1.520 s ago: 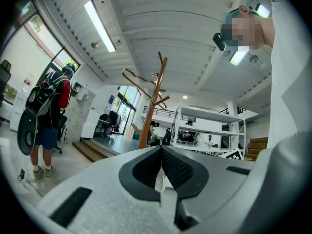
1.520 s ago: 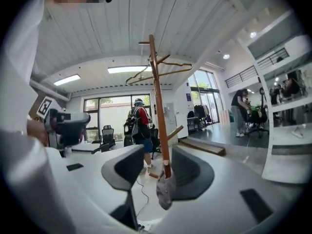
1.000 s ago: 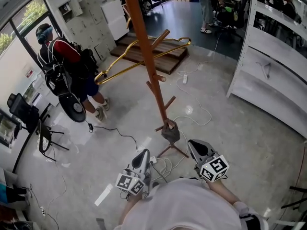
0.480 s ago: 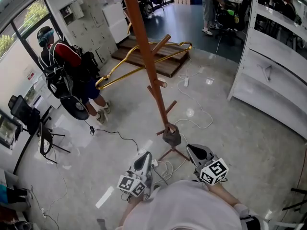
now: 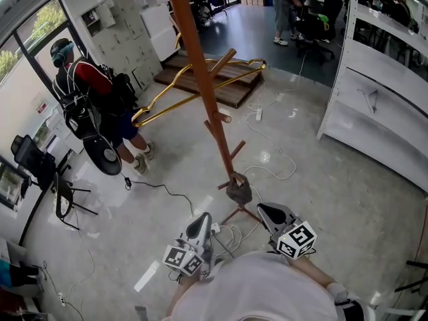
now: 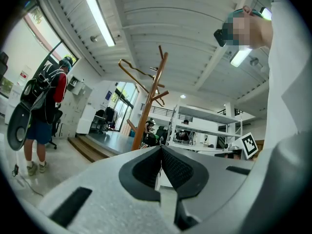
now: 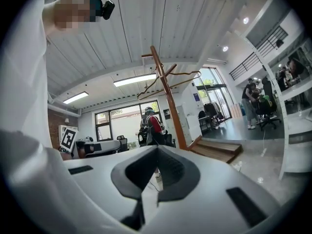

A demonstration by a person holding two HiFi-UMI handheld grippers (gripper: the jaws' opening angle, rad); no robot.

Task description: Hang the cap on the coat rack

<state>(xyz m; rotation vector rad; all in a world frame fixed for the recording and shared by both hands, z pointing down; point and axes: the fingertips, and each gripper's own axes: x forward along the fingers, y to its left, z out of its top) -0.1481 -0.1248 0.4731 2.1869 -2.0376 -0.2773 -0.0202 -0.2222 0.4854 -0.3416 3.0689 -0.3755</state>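
Left gripper (image 5: 200, 219) and right gripper (image 5: 268, 210) held level (jaws together, empty).

A person (image 5: 90, 95) with a backpack (image 5: 119, 85) stands at far left, beside white lockers (image 5: 127, 42). A black chair (image 5: 61, 194) sits at near left. A black cable (image 5: 164, 189) and white cables (image 5: 271, 168) trail over the floor (image 5: 348, 199). A wooden platform (image 5: 231, 89) lies far off. White shelves (image 5: 381, 99) fill the right, and another person (image 5: 284, 9) is far behind.

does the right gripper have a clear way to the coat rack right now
Probably yes: only floor and loose cables lie between the right gripper and the coat rack, and its shut jaws hold nothing.
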